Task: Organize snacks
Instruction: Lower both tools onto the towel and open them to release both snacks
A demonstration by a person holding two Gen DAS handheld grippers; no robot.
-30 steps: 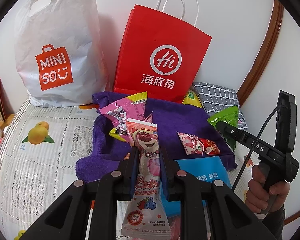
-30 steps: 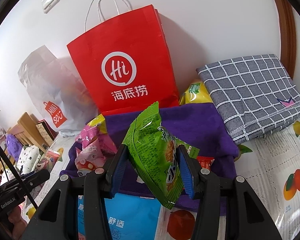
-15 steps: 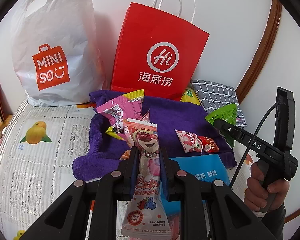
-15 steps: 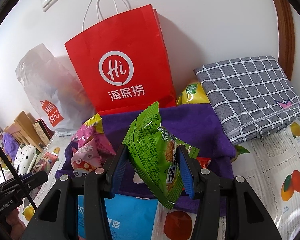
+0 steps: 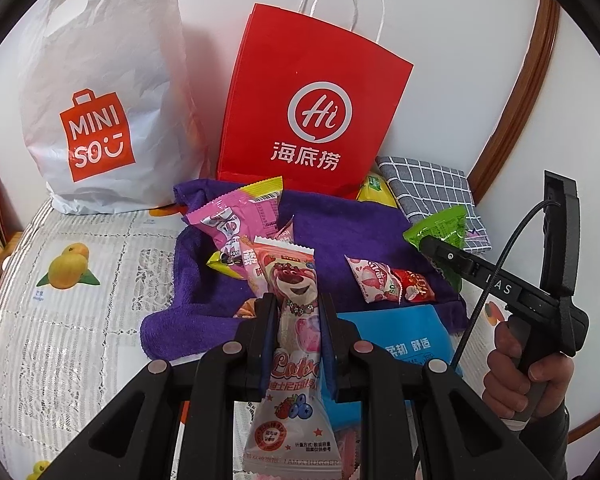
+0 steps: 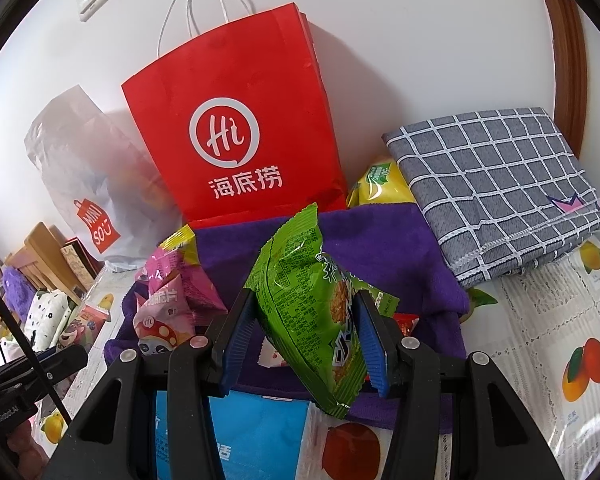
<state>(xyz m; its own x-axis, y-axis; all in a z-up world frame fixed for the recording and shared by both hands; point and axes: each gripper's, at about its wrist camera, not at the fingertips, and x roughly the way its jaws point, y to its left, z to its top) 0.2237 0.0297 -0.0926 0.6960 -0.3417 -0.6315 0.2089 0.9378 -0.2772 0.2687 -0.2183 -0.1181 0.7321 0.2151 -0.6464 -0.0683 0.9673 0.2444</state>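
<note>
Pinching a bear packet [image 5: 296,320] upright, the left gripper [image 5: 298,334] hangs over the purple towel's [image 5: 340,240] near edge. The right gripper [image 6: 306,338] clamps a green packet [image 6: 312,300], tilted, above the towel's right part. On the towel lie pink packets [image 5: 236,216] at left and a strawberry packet [image 5: 380,280] at right. A red bag [image 5: 312,104] stands at its far edge, a white bag [image 5: 100,100] to the left.

Both views have drawn slightly nearer the red paper bag [image 5: 312,108]; nothing else changed.
</note>
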